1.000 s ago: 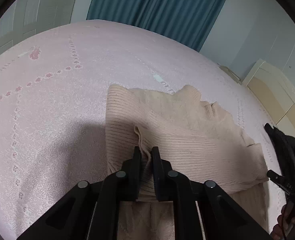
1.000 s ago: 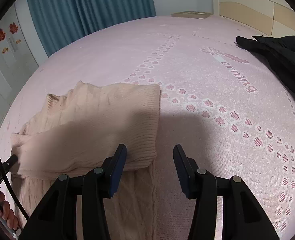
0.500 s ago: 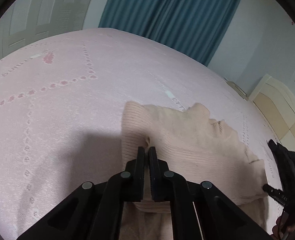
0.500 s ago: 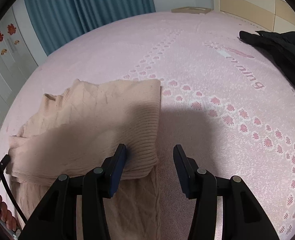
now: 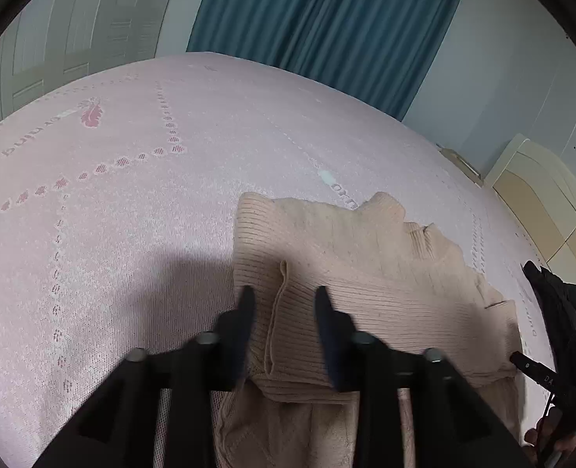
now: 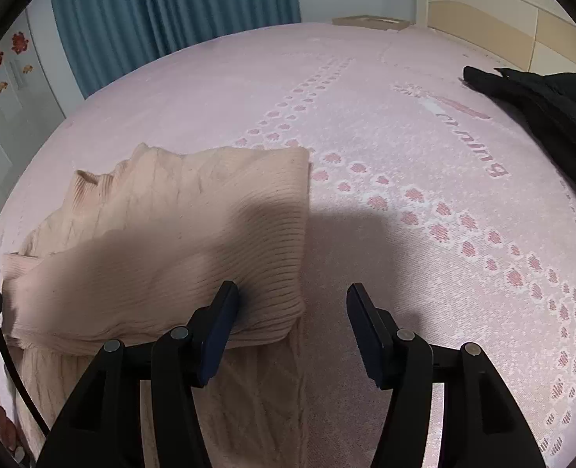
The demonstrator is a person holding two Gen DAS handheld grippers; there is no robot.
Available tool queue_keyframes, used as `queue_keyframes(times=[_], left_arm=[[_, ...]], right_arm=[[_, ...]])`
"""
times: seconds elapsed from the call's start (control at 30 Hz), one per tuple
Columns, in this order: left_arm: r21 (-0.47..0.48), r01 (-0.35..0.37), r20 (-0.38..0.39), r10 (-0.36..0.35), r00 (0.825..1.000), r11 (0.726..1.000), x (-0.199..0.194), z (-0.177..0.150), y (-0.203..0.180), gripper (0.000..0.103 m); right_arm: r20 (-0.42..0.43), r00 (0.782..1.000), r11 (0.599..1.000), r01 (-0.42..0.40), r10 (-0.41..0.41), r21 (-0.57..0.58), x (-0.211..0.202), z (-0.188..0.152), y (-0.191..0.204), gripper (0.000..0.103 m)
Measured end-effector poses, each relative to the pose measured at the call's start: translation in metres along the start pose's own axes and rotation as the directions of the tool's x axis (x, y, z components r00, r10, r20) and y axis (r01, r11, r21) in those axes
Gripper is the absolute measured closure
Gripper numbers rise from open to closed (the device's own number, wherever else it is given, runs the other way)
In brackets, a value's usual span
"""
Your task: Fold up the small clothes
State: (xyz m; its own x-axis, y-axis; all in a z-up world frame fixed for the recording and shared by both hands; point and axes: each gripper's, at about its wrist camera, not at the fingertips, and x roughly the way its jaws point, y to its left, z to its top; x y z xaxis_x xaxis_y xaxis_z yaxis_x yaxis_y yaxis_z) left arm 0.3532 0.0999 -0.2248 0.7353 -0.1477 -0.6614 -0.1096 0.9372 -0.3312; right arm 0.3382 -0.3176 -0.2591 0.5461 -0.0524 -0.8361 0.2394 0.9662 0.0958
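Observation:
A beige knitted sweater [image 5: 385, 273] lies folded on the pink bedcover [image 5: 132, 195], its ribbed top layer folded over the cable-knit part. My left gripper [image 5: 284, 304] hangs just over its near left edge. Its jaws are opening, and a raised ridge of ribbed knit stands loose between them, clear of the pads. In the right wrist view the sweater [image 6: 171, 241] fills the left half. My right gripper [image 6: 292, 300] straddles the folded right corner. Its jaws are opening too, the left finger over the knit, the right finger over the bedcover [image 6: 405, 156].
A black garment [image 6: 541, 93] lies at the bed's right side, also at the edge of the left wrist view [image 5: 561, 312]. A cream headboard [image 6: 483, 11] and blue curtain [image 5: 307, 19] stand behind. A hand [image 5: 541, 436] shows at the lower right.
My left gripper's jaws, shut on a pinch of ribbed knit before, have parted and let it go. The right jaws have spread a little wider. The sweater lies as before.

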Motion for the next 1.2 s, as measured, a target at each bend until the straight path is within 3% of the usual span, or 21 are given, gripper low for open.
queue_keyframes(times=[0.53, 0.83, 1.07, 1.2], left_arm=[[0.040, -0.040, 0.016, 0.040, 0.999, 0.998, -0.001, -0.006, -0.011, 0.063], [0.020, 0.020, -0.025, -0.020, 0.999, 1.000, 0.003, -0.006, -0.008, 0.063], [0.024, 0.009, -0.032, -0.008, 0.999, 1.000, 0.005, -0.007, -0.010, 0.062], [0.012, 0.004, -0.047, -0.003, 0.999, 1.000, 0.007, -0.007, -0.008, 0.056]], right_arm=[[-0.001, 1.000, 0.999, -0.002, 0.002, -0.039, -0.004, -0.002, 0.011, 0.046], [-0.002, 1.000, 0.999, 0.000, 0.000, -0.034, -0.005, -0.003, 0.011, 0.046], [-0.002, 1.000, 0.999, 0.002, -0.002, -0.047, -0.005, -0.002, 0.012, 0.046], [-0.006, 1.000, 0.999, -0.001, 0.001, -0.042, -0.004, -0.002, 0.012, 0.046]])
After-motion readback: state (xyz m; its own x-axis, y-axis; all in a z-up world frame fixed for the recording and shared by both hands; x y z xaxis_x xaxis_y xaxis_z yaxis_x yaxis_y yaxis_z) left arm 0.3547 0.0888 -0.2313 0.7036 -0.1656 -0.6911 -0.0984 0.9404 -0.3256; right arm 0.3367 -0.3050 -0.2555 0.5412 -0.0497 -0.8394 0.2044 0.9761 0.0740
